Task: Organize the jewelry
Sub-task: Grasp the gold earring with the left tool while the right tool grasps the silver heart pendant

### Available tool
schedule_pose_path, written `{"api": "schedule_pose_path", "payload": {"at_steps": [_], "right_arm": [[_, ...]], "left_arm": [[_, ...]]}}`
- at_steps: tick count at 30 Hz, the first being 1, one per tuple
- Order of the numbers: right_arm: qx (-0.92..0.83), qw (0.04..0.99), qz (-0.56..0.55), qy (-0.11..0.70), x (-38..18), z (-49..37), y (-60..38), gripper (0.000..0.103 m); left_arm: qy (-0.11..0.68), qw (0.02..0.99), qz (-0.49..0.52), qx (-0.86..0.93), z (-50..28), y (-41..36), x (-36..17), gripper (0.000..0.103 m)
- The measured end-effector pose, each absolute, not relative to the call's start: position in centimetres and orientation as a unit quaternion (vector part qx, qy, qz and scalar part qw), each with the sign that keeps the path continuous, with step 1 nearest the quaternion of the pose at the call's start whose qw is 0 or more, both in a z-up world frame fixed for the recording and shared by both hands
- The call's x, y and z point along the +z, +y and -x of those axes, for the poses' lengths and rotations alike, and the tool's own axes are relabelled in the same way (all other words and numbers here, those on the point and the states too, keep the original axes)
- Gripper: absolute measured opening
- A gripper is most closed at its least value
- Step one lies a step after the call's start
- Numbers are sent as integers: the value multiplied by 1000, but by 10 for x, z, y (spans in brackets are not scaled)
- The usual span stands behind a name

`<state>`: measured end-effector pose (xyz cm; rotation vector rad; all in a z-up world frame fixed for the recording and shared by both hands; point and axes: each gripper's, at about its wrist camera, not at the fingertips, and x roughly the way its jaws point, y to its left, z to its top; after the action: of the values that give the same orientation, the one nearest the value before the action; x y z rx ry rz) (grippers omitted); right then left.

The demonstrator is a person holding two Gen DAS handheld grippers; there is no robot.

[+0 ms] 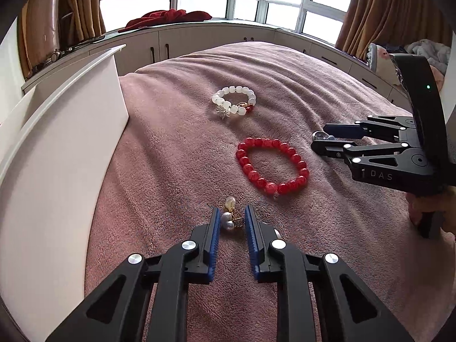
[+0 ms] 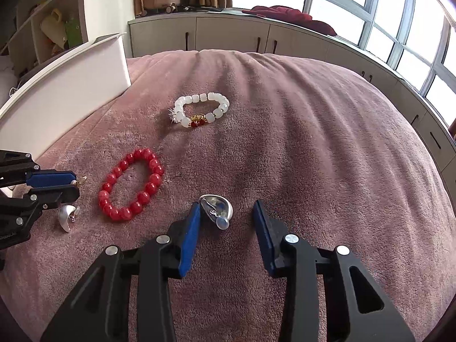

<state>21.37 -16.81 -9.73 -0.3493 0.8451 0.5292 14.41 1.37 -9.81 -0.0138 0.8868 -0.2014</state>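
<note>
A red bead bracelet (image 1: 272, 166) (image 2: 131, 183) and a white bead bracelet (image 1: 233, 101) (image 2: 201, 109) lie on the pink blanket (image 1: 176, 148). My left gripper (image 1: 232, 213) is open around a pearl-and-gold earring (image 1: 230, 218), its jaws narrowly apart. It shows at the left of the right wrist view (image 2: 74, 185), with a silver earring (image 2: 67, 217) beside it. My right gripper (image 2: 226, 209) is open around another silver earring (image 2: 217, 209), which lies close to the left finger. It shows at the right in the left wrist view (image 1: 319, 136).
A white box (image 1: 57, 154) (image 2: 71, 85) stands at the left on the blanket. Low cabinets (image 1: 199, 42) and windows run behind the bed. A red cloth (image 1: 168, 17) lies on the cabinet top.
</note>
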Motion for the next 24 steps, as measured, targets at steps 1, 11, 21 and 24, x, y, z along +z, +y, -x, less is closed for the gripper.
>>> {"api": "schedule_pose_path", "payload": {"at_steps": [1, 11, 21, 24], "right_arm": [[254, 863, 168, 402, -97, -213, -168, 25], [256, 866, 144, 404, -93, -213, -176, 21], [259, 876, 101, 393, -60, -194, -186, 21], [267, 879, 88, 384, -41, -186, -181, 21]], "left_arm": [[429, 898, 3, -99, -144, 13, -98, 22], [418, 903, 10, -103, -146, 16, -83, 22], [360, 927, 29, -99, -148, 25, -18, 22], [336, 936, 35, -99, -141, 34, 9, 22]]}}
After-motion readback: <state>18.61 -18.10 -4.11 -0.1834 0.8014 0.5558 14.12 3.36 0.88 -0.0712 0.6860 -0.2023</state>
